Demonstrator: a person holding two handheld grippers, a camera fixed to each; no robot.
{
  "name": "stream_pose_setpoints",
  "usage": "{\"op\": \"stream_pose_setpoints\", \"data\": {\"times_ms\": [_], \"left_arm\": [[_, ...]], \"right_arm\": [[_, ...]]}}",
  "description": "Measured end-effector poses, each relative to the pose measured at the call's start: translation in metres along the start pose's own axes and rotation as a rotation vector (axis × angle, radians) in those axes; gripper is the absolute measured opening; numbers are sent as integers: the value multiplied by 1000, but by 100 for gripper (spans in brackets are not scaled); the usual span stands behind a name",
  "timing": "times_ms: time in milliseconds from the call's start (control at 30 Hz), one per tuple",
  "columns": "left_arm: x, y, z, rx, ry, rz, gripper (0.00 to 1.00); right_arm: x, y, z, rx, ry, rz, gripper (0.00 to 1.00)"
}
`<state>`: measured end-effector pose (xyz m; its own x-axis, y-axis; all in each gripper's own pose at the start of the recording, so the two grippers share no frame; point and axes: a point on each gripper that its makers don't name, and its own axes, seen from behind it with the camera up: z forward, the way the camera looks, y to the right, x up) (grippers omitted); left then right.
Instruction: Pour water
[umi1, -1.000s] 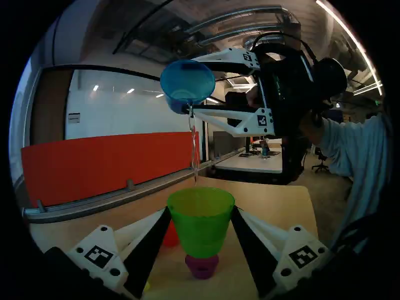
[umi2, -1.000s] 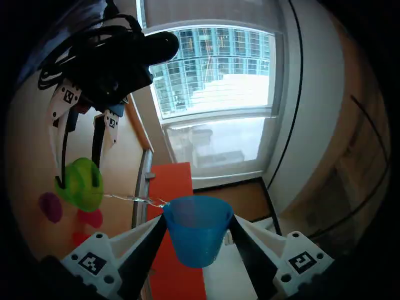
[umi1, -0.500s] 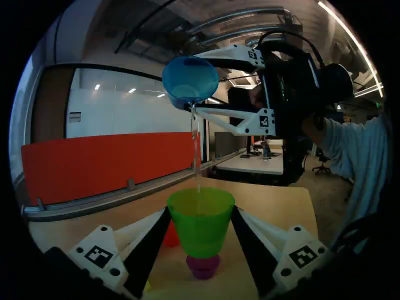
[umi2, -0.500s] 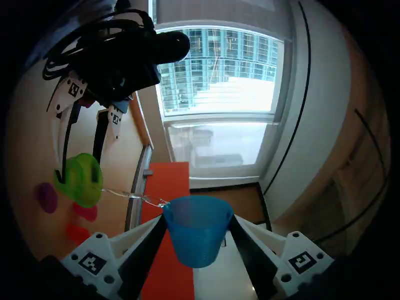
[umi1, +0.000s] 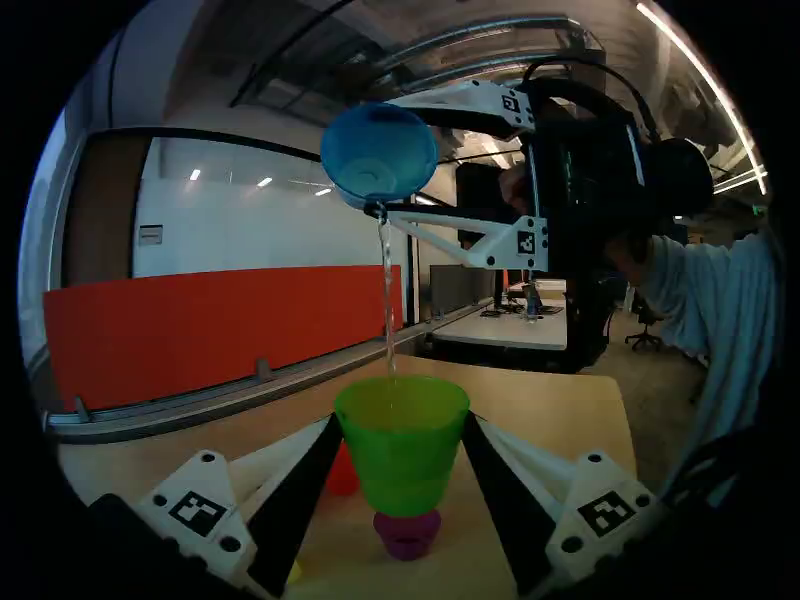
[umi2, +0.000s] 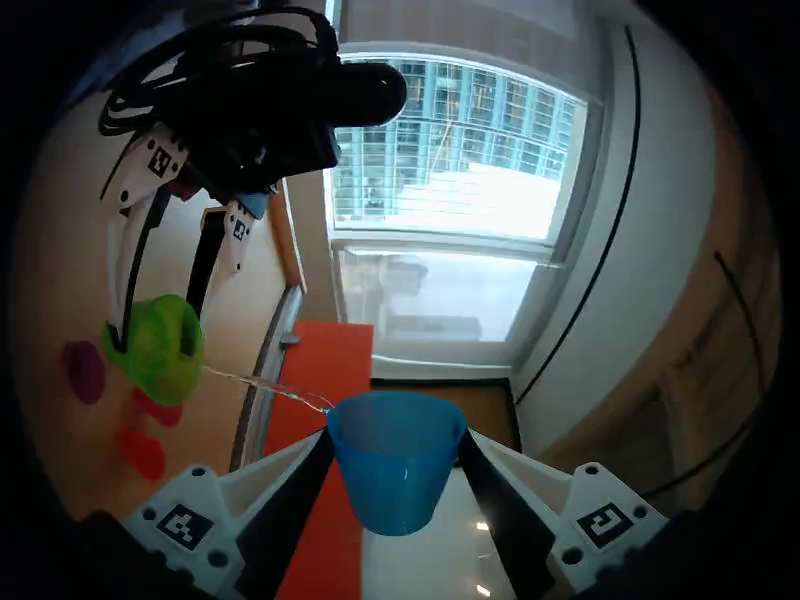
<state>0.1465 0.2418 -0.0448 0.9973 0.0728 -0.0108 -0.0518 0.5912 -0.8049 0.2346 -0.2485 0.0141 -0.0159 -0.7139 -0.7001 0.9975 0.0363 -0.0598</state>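
Jaws of the left gripper (umi1: 400, 420) pinch the green cup (umi1: 402, 460); the right gripper (umi2: 395, 438) pinches the blue cup (umi2: 395, 480), now tipped further. The green cup's water level is hidden.

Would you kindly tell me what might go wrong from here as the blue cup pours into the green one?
The water stream is thin and drops a long way from the blue cup to the green cup. A small wobble of the right hand-held gripper could send it onto the table. The left hand-held gripper clamps only the green cup's tapered sides, so it may slip as it fills.
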Motion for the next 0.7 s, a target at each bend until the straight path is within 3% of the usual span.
{"op": "stream_pose_setpoints", "data": {"times_ms": [500, 700], "left_arm": [[1, -1, 1, 2, 1, -2, 86], [4, -1, 1, 3, 8, -6, 86]], "right_arm": [[8, 2, -1, -8, 14, -54, 91], [9, 2, -2, -6, 14, -40, 91]]}}
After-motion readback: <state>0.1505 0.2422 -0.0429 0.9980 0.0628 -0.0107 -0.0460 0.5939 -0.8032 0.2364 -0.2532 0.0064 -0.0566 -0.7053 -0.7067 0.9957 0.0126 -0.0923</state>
